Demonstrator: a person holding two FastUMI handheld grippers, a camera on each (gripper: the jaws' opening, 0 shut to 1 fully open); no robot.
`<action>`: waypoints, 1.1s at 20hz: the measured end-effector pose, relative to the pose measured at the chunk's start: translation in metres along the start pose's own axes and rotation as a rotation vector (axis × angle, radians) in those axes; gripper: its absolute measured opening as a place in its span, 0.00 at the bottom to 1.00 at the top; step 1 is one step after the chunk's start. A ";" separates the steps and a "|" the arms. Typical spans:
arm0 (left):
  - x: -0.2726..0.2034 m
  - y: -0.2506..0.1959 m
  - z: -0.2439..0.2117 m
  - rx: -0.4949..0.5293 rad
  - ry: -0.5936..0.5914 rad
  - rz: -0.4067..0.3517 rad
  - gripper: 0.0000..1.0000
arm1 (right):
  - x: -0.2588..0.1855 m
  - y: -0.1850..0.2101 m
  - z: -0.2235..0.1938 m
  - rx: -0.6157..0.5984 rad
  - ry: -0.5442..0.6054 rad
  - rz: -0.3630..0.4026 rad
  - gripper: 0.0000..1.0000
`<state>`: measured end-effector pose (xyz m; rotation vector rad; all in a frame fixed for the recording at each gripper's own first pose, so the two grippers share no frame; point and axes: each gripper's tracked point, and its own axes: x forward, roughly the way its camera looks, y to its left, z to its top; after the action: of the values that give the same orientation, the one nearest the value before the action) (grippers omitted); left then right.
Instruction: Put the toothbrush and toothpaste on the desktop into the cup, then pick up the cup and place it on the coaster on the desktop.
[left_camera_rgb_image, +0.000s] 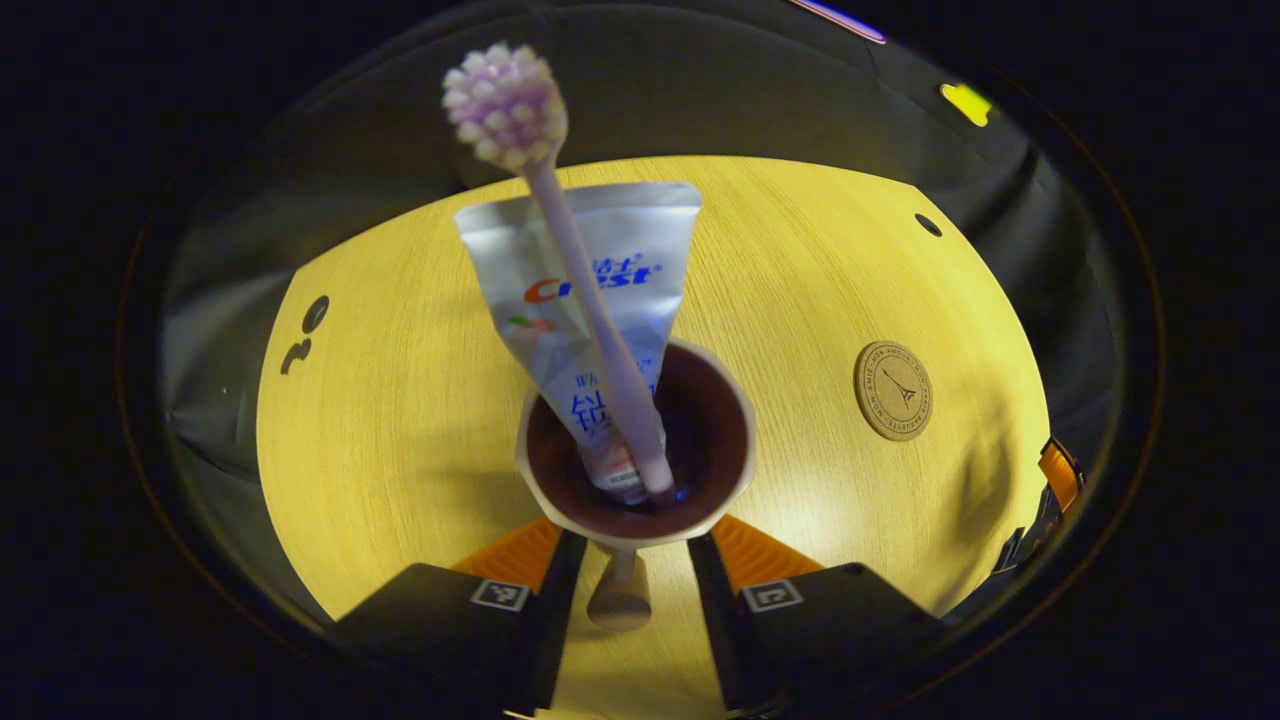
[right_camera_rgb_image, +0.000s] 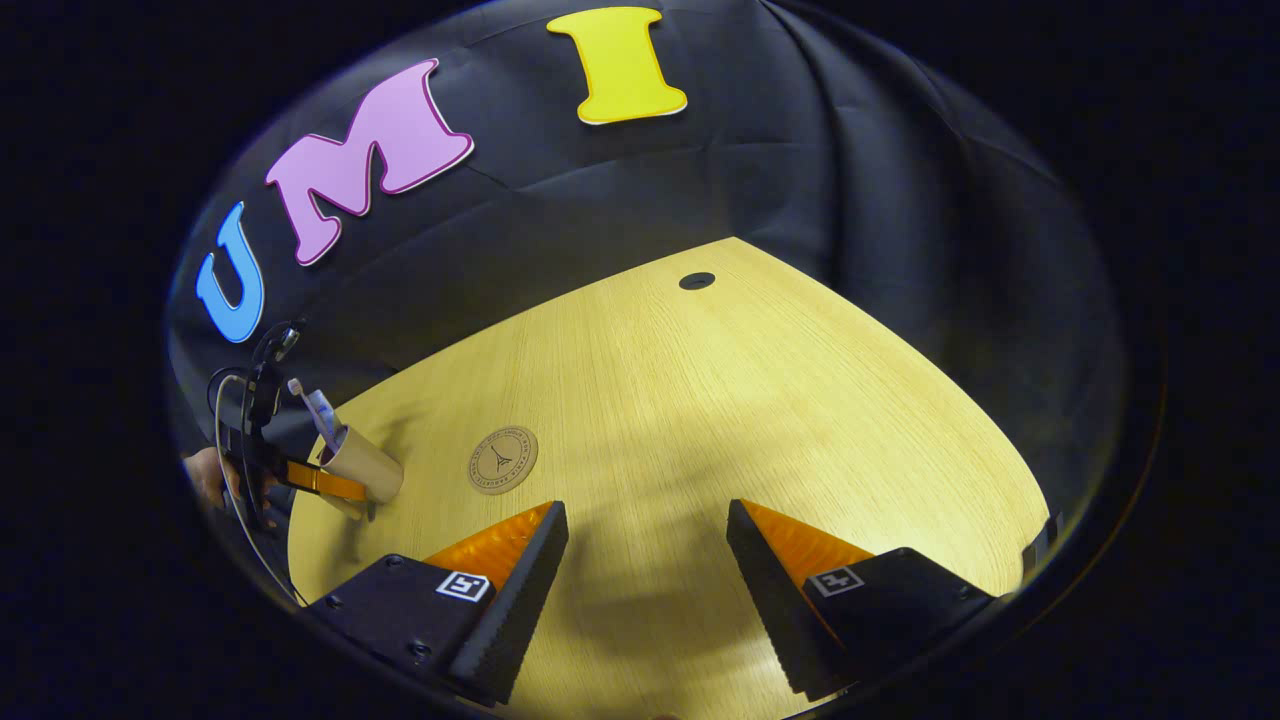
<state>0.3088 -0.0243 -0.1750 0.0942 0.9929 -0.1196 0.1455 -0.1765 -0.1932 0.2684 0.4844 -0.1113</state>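
Observation:
A pale cup with a dark inside sits between the fingers of my left gripper, which is shut on its wall. Inside it stand the silver toothpaste tube and the toothbrush, bristle head up. The round brown coaster lies bare on the wooden desktop, to the right of the cup. In the right gripper view the cup is tilted, just left of the coaster, with the left gripper and a hand behind it. My right gripper is open over bare wood.
The desktop ends at the black cloth wall behind. A dark round hole lies near the far edge, and the hole also shows past the coaster. Part of the right gripper is at the desk's right edge.

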 end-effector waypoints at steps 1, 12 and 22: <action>0.002 0.004 -0.004 -0.011 0.012 0.003 0.50 | -0.001 -0.001 -0.001 -0.001 0.002 -0.001 0.99; -0.001 0.003 -0.002 0.000 -0.035 -0.046 0.17 | -0.007 0.004 0.001 -0.016 -0.010 0.012 0.98; -0.028 -0.050 0.016 0.145 -0.080 -0.098 0.21 | -0.017 -0.008 0.015 -0.017 -0.047 -0.006 0.98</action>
<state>0.2998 -0.0747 -0.1440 0.1725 0.9080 -0.2832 0.1359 -0.1875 -0.1747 0.2471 0.4391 -0.1190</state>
